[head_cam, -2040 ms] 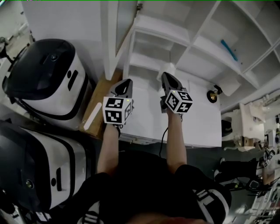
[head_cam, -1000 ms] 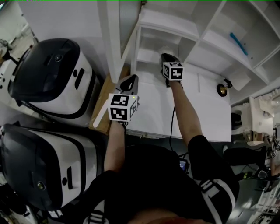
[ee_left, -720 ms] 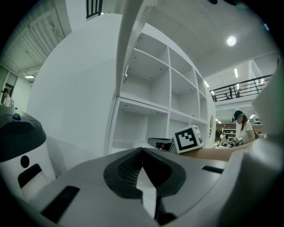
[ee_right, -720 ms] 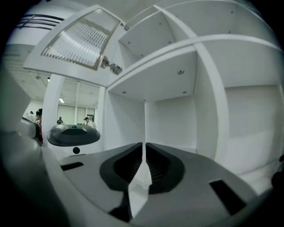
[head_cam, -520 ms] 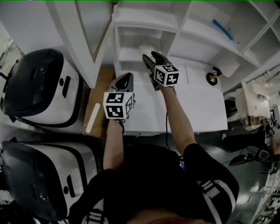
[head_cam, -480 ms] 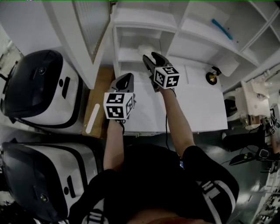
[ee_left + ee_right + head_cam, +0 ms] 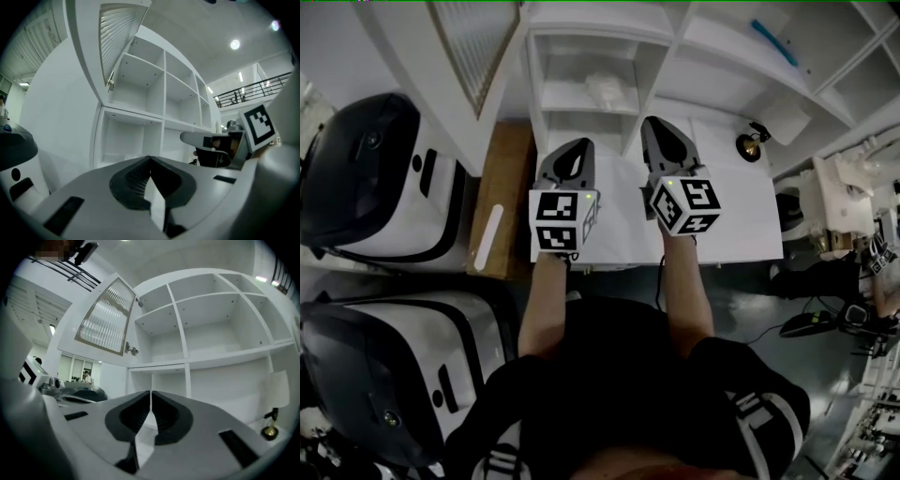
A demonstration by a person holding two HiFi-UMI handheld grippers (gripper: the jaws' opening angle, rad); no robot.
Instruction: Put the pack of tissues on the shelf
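Pack of tissues point(image 7: 605, 90): lies on a board in the left column of the shelf point(image 7: 581, 112), apart from both tongs.
Left tongs point(image 7: 575, 148): in front of the shelf, over the desk point(image 7: 736, 220); tips pressed together, nothing between them.
Right tongs point(image 7: 655, 129): beside the left pair, also in front of the shelf; jaws closing to a slit, nothing between them.
Cabinet door point(image 7: 473, 37): swung open at the shelf's left.

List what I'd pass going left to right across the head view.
Black-and-white machine → wooden board → left claw → pack of tissues on the shelf → right claw, closing with nothing in it → small brass bell.
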